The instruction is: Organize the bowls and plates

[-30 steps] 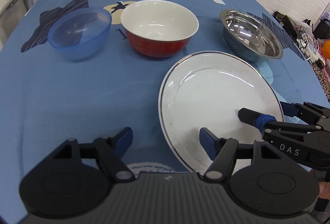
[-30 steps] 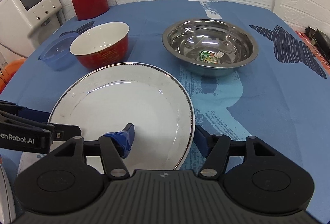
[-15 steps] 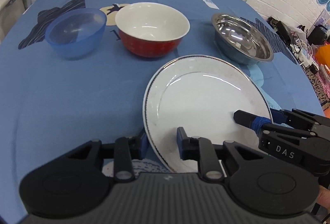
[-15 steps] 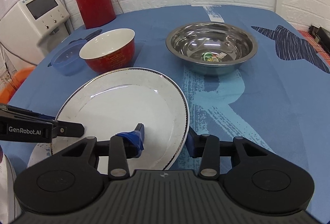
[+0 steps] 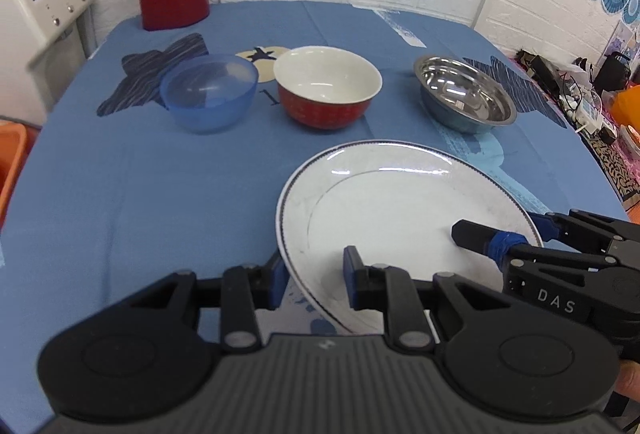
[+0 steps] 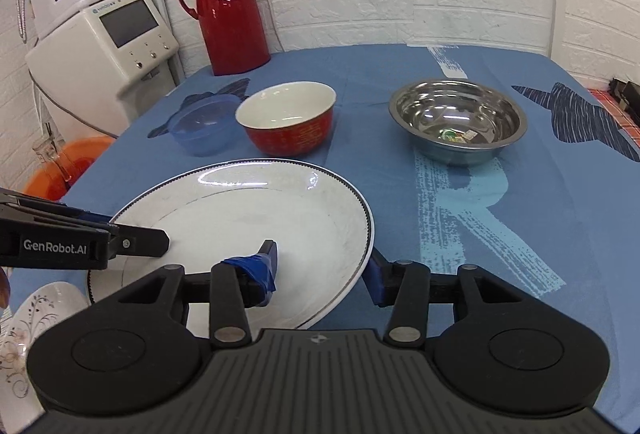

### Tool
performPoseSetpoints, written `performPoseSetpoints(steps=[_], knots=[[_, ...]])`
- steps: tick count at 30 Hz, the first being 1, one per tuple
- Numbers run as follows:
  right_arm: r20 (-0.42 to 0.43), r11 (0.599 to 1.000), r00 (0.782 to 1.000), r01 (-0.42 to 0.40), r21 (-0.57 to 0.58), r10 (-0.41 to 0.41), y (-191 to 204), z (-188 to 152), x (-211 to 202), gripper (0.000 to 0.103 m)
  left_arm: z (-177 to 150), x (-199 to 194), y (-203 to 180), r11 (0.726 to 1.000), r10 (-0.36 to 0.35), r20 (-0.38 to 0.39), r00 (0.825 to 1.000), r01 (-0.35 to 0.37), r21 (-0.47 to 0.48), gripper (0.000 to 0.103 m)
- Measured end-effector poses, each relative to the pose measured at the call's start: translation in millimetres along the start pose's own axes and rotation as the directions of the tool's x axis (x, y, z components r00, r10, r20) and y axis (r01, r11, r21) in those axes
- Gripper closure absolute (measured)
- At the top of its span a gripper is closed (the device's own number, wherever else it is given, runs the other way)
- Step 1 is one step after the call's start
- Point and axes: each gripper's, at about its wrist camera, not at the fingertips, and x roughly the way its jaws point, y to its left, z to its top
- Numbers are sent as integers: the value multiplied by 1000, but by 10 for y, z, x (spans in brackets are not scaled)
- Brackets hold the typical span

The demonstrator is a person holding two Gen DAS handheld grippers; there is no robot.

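You have the white plate pinched on two opposite sides of its rim, and that looks like the reason for the whole pose: a wide, shallow plate offers no handle, so a grip from each side shares the weight and keeps it from tipping. Your left gripper is clenched on the near-left rim in the lower centre of the left view, one finger under the edge and one on the face. Your right gripper grasps the near-right rim in the lower centre of the right view, its taped finger on the plate's face and the other outside the edge. The plate sits in the lower middle of both frames, tilted with its far edge higher, apparently lifted off the blue tablecloth, though contact underneath is hidden. Being round, it has no real long axis; its face points up and slightly back toward you. Across the upper middle of the left view, the blue bowl, the red bowl and the steel bowl stand in a row, apart from each other. A patterned dish shows at the lower left of the right view, which I judge a likely stacking spot.
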Motion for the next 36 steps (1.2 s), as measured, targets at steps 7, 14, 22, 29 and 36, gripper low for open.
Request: performPoseSetpoints(steps=[7, 14, 22, 29, 36], knots=[[66, 996, 995, -68, -55, 72, 537, -213, -385, 71, -450, -712, 325, 999, 37, 67, 997, -35, -32, 84], [71, 981, 983, -164, -99, 172, 1114, -507, -538, 70, -1083, -1298, 764, 990, 107, 104, 989, -97, -99, 84], [32, 979, 982, -181, -91, 185, 1374, -839, -488, 70, -1607, -1368, 1000, 985, 118, 80, 990, -107, -134, 84], [15, 983, 987, -161, -89, 163, 1381, -926, -444, 69, -1688, -1234, 1024, 987, 100, 84, 991, -88, -135, 83], [39, 983, 988, -146, -113, 151, 1423, -961, -487, 69, -1724, -1219, 1090, 989, 42, 87, 995, -29, -146, 58]])
